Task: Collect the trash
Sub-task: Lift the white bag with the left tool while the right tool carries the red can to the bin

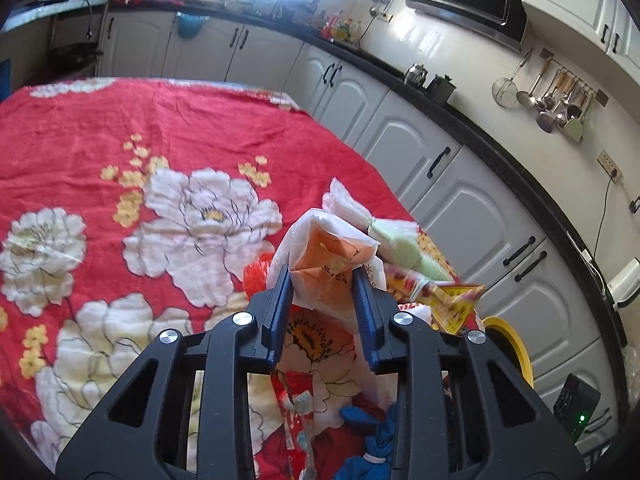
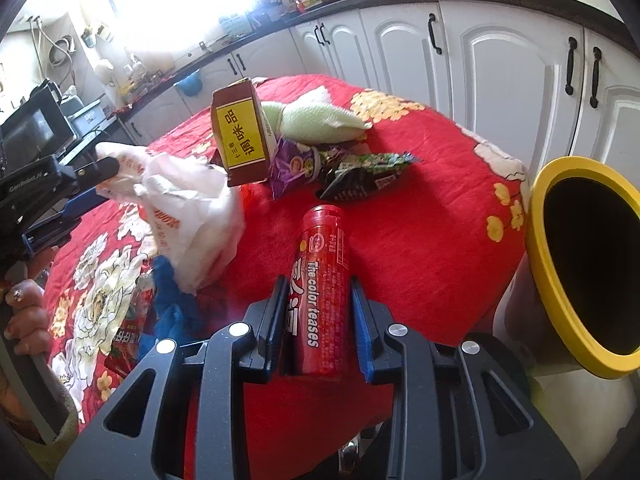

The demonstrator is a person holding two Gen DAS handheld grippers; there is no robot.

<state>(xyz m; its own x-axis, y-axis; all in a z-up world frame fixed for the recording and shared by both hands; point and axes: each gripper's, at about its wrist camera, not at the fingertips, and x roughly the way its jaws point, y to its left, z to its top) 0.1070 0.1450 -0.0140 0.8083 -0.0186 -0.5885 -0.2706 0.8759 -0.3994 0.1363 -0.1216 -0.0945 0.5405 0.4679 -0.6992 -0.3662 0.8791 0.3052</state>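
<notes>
Fingers of the right gripper [image 2: 320, 300] clamp a red candy tube [image 2: 322, 292] lengthwise between them, its cap pointing ahead, presumably lifted for the yellow-rimmed bin [image 2: 548, 280] just right of the fingers, mouth tilted toward them. The left gripper [image 1: 323, 286] pinches a white plastic bag [image 1: 328, 256] between its pads, bunched so it hangs off the red cloth [image 1: 140, 128]. Beyond the tube lie dark wrappers [image 2: 360, 178], a brown box [image 2: 240, 136] propped on the pile, then a green cloth bundle [image 2: 320, 120], all waiting to be collected.
</notes>
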